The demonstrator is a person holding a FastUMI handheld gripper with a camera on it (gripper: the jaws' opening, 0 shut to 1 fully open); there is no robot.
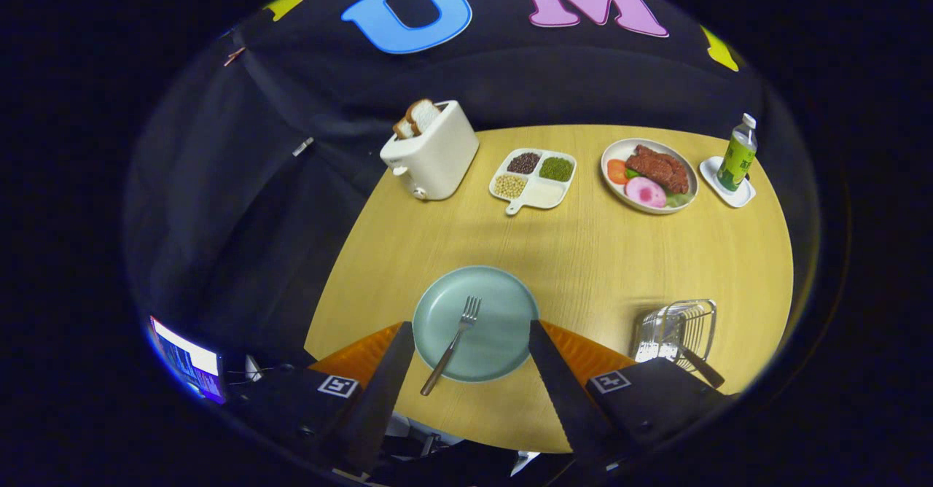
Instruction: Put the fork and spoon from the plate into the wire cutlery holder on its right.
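Fingers (470, 370) spread apart and gripping nothing, flanking the plate (503, 326) on the surface (583, 254); fork (452, 343) lies across that plate, handle overhanging its near rim; wire cutlery holder (678, 326) stands right of the plate, a dark handle inside; toaster (431, 153) beyond the plate.

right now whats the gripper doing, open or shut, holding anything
Gripper: open, holding nothing; its fingers stand wide apart on either side of the plate, with the fork lying between them, untouched.
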